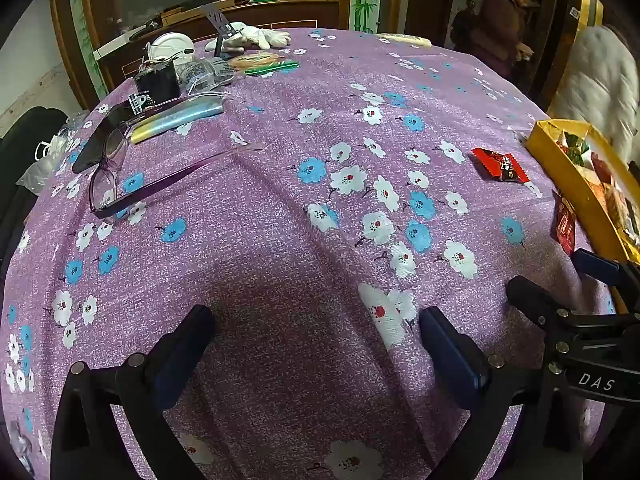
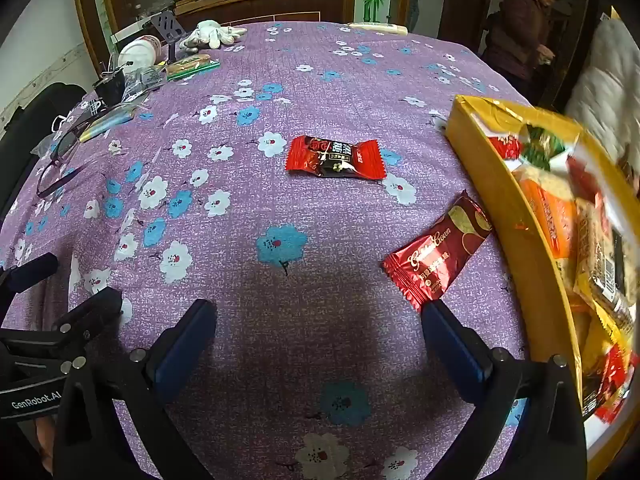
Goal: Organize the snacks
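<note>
Right beside the yellow box (image 2: pixel 472 136), your dark red snack bar (image 2: pixel 438 250) lies loose on the purple cloth (image 2: pixel 280 80), with a red candy (image 2: pixel 335 158) farther out. Both belong in the box, I'd guess. Your right gripper (image 2: pixel 320 344) and left gripper (image 1: pixel 318 344) hover wide open, holding nothing.

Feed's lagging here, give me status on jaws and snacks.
Both grippers, left and right, jaws open, empty. Two red snacks loose on tablecloth beside yellow box. Nothing in the way.
</note>
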A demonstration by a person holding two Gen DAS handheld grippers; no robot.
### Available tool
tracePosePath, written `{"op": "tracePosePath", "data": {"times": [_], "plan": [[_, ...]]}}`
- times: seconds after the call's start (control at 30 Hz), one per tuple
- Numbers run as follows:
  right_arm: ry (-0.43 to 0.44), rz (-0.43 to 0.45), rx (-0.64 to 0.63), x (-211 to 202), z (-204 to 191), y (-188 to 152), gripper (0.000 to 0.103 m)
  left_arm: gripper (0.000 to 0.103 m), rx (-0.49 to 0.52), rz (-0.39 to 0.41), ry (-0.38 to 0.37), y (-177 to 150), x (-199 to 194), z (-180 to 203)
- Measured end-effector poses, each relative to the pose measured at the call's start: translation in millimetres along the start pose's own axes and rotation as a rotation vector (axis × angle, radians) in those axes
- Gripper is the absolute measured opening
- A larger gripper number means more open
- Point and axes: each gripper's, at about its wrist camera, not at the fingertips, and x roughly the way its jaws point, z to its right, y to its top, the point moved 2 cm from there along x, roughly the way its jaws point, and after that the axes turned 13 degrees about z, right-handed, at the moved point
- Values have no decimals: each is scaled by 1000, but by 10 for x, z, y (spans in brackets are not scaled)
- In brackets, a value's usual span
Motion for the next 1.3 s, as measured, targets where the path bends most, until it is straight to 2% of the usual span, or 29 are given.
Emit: {"op": "tracePosePath", "data": {"times": [1.3], "plan": [[-1, 4, 0, 16, -27, -35, 103, 103, 0, 0, 0, 1, -1, 2]]}}
